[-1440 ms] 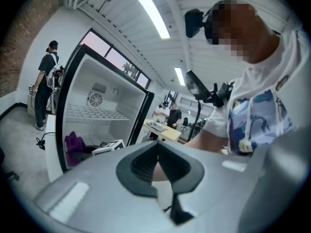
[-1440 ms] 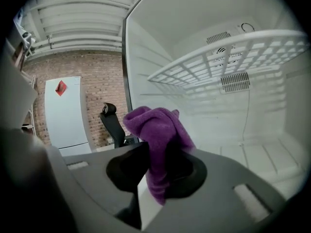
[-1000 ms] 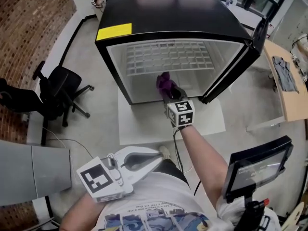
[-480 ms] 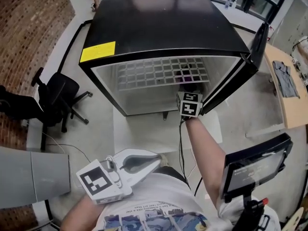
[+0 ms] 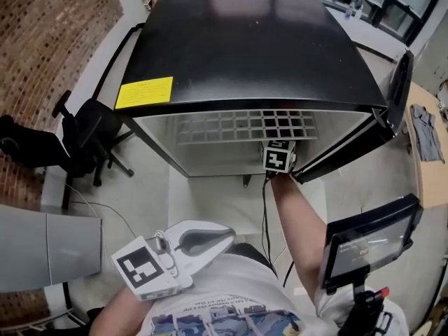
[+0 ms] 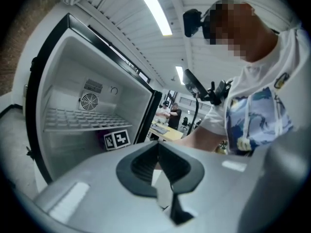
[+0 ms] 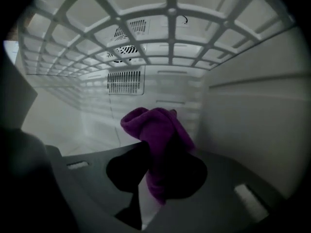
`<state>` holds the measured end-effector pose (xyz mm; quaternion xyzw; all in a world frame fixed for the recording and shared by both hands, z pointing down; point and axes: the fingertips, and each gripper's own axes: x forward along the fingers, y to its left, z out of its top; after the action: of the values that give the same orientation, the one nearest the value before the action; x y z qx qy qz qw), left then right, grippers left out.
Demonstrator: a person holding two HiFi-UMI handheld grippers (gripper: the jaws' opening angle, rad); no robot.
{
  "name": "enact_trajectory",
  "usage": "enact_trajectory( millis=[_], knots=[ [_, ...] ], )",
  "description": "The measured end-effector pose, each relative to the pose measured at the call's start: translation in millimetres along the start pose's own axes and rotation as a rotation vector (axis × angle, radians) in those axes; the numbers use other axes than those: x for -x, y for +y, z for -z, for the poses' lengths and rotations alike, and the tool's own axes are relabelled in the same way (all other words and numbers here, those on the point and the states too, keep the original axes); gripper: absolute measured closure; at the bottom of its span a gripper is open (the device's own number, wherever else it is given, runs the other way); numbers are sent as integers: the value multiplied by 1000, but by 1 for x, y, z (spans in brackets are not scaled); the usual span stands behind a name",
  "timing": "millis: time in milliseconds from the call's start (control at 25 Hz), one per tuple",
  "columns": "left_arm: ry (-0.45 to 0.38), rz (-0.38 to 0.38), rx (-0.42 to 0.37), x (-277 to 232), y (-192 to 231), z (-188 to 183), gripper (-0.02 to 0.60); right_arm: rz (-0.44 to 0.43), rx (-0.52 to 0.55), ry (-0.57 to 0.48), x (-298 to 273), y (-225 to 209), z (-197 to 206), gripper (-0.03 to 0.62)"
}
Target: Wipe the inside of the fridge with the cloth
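The black fridge [image 5: 245, 47] stands open, its door [image 5: 392, 110] swung out to the right. My right gripper [image 7: 155, 181] is inside the white compartment, below the wire shelf [image 7: 160, 28], and is shut on a bunched purple cloth [image 7: 156, 130]. The cloth sticks up from the jaws, near the right inner wall [image 7: 252, 120]. In the head view only that gripper's marker cube [image 5: 278, 157] shows at the fridge's mouth; the jaws and the cloth are hidden under the shelf [image 5: 241, 126]. My left gripper [image 5: 225, 235] hangs low by my body, shut and with nothing in it.
A black office chair [image 5: 84, 142] stands left of the fridge by a brick wall [image 5: 42, 40]. A white mat [image 5: 210, 194] lies under the fridge. At the right are a wooden table [image 5: 430, 166] and a screen on a stand [image 5: 364, 247].
My right gripper has carried the cloth from the fridge's mouth deeper inside, under the wire shelf. The head view has moved over the fridge top. The left gripper has stayed put.
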<state>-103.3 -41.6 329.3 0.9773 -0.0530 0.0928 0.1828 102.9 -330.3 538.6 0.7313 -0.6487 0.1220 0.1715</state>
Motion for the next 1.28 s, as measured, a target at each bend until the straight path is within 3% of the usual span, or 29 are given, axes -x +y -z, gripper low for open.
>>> enact_trajectory(
  millis=[120,800,1040,1280],
  knots=[
    [4,-9,33,0,3,-1,577,-37,-2,6,-5,16,2,514],
    [-24,-96,54,46,19,5,577,-334,56,-27,-8,171,-11,514],
    [-38,-121,64,64,20,9,577,-442,29,-37,0,217,-18,514],
    [-35,-120,65,69,15,16,577,-522,-70,-75,14,231,-27,514]
  ],
)
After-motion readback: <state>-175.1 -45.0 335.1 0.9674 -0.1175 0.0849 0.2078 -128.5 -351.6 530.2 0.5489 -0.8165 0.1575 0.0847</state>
